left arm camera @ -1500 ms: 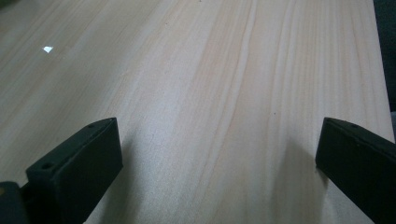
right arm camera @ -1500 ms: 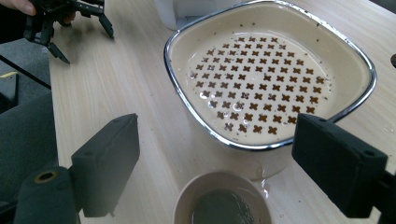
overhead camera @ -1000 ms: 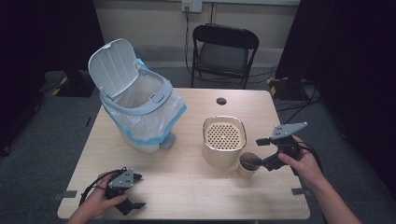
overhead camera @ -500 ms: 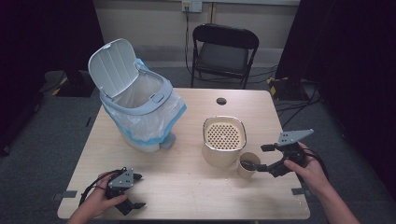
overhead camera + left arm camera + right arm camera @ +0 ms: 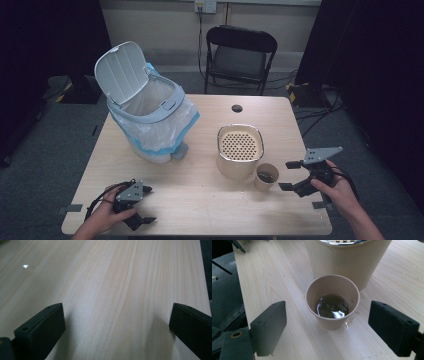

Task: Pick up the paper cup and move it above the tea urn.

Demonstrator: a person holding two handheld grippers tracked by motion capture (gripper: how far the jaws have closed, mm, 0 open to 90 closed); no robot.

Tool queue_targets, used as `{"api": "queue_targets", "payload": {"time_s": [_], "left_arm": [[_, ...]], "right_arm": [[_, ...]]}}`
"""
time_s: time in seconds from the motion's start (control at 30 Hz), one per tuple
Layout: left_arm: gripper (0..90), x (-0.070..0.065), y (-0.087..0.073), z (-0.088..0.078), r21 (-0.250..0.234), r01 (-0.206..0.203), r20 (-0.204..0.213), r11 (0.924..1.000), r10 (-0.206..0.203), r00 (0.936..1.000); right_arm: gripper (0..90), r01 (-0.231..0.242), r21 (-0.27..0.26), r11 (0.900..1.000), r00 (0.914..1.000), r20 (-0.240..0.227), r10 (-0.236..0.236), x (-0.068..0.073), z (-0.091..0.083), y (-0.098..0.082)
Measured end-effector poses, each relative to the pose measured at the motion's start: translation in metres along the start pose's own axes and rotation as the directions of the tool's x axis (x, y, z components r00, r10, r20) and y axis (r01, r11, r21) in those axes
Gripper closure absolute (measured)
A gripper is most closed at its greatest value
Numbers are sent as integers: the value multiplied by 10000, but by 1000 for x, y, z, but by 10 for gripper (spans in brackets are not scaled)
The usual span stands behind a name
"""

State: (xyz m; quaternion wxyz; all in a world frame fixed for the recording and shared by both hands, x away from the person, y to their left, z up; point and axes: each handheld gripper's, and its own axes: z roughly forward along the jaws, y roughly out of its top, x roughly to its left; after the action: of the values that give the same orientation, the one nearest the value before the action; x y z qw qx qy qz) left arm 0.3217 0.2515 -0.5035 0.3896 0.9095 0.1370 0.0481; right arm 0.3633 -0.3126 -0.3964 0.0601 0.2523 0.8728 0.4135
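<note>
Right fingers (image 5: 394, 327): standing wide apart, one each side of the paper cup (image 5: 332, 301), touching nothing
Right gripper (image 5: 296, 176): hovering at the near right of the table (image 5: 150, 210), pointing left at the cup, a hand wrapping its handle
Paper cup: sitting upright on the near right part of the table, just in front of the beige strainer pot (image 5: 239, 152) and close against it; whether they are touching, I cannot tell
Cup contents: dark liquid (image 5: 333, 306) lying low in the bottom, with a small wet patch showing on the wood at the base
Left fingers (image 5: 40, 330): also spread apart, facing bare wood with nothing between them
Left gripper (image 5: 135, 206): resting low at the near left corner, well apart from everything else
Bin (image 5: 150, 112): lid standing open, white liner showing, sitting far left
Step in hand: looks like closing in on the cup to lift it
Doing it well: I would be sliding the fingers forward until the cup wall sits midway between them, gripping around the middle rather than the rim, and squeezing gently since thin paper buckles
Watching for: keeping the cup level, as liquid is inside, and not nudging the pot behind it
</note>
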Motion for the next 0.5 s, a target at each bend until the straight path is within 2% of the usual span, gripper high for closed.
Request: {"api": "queue_targets", "payload": {"time_s": [0.07,0.3,0.5], "left_arm": [[0,0,0,0,29,-35,3,10000,35,10000],[0,0,0,0,25,-30,3,10000,30,10000],[0,0,0,0,24,-32,2,10000,32,10000]], "right_arm": [[148,-22,-115,9999,10000,-21,22,0,-1,-3],[148,-172,-38,9998,9998,68,172,0,3,-16],[148,-303,-115,9995,9995,-84,302,-1,10,-26]]}}
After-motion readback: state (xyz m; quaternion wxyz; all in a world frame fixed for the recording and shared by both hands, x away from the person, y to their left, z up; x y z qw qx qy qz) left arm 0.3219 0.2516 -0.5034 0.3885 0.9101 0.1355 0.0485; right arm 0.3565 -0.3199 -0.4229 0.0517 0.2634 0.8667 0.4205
